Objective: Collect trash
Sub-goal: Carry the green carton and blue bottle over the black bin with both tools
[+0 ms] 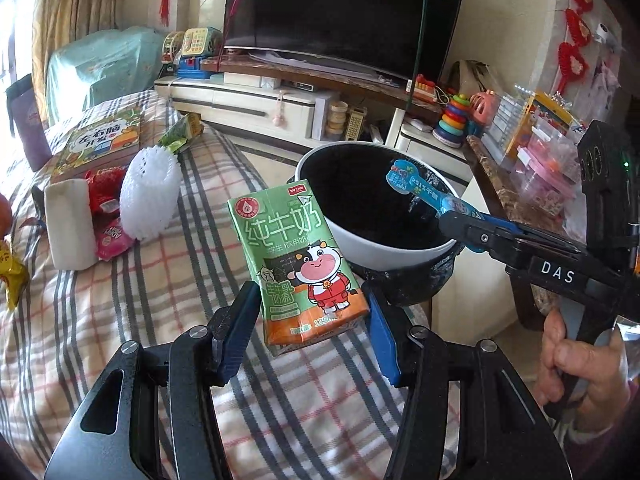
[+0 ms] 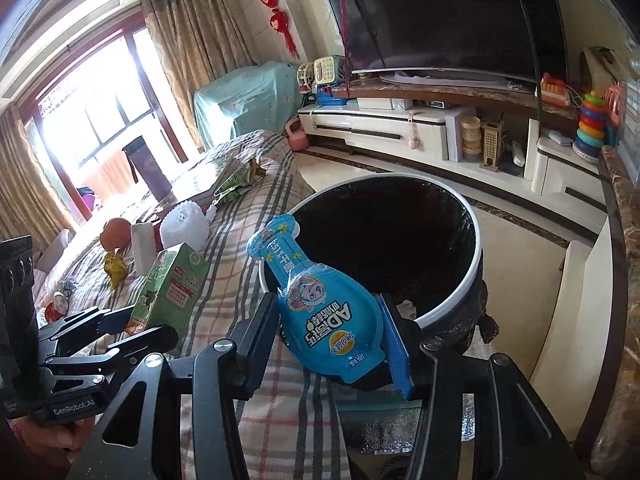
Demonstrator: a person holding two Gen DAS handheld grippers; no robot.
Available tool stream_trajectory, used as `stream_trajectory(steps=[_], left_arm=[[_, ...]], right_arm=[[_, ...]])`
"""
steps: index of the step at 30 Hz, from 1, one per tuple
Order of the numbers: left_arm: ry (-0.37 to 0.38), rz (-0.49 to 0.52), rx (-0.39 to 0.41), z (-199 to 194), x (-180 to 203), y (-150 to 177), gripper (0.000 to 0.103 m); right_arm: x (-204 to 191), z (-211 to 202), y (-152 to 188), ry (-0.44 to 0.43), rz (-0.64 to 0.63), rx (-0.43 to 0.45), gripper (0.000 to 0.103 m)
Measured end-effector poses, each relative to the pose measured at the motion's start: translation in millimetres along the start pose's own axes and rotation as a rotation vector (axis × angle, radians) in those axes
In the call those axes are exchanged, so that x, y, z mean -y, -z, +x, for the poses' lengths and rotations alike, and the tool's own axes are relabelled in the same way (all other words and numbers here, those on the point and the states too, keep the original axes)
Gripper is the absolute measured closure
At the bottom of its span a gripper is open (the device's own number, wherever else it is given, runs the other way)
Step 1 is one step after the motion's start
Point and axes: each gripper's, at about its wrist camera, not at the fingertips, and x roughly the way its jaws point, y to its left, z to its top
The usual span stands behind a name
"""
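Left wrist view: left tongs (image 1: 312, 312) about half open, clamped on a green milk carton (image 1: 298, 264), one blue pad on each side wall. Carton upright, slightly tilted, held over the edge of the plaid cloth (image 1: 140, 300), just beside the bin (image 1: 376, 208). Bin has a white rim and a black liner. Right tongs (image 1: 452, 220) reach in from the right, gripping a blue pouch (image 1: 416, 188) whose neck hangs over the bin mouth. A hand (image 1: 576, 364) wraps the right handle. On the cloth further back: white foam net (image 1: 150, 196), red wrappers (image 1: 106, 208), white block (image 1: 70, 224), book (image 1: 100, 140), green wrapper (image 1: 180, 134).

Right wrist view: right tongs (image 2: 330, 336) about half open, pressing the wide body of the pouch (image 2: 320, 300); neck points away, over the near rim of the bin (image 2: 472, 256). Left tongs (image 2: 132, 324) at lower left hold the carton (image 2: 168, 284) above the cloth (image 2: 236, 280). Foam net (image 2: 184, 226), yellow wrapper (image 2: 114, 266) and an orange ball (image 2: 116, 232) lie behind
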Motion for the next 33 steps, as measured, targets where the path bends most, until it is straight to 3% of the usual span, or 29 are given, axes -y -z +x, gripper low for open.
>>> stream_trajectory(steps=[19,33], left_arm=[[0.029,0.067,-0.016,29,25,-35,0.051],[0.042,0.061,-0.039,55,26,-56,0.051]], right_arm=[[30,16,-20,0.067,0.025,-0.01,0.053],[45,32,-37,0.085,0.035,-0.022,0.053]])
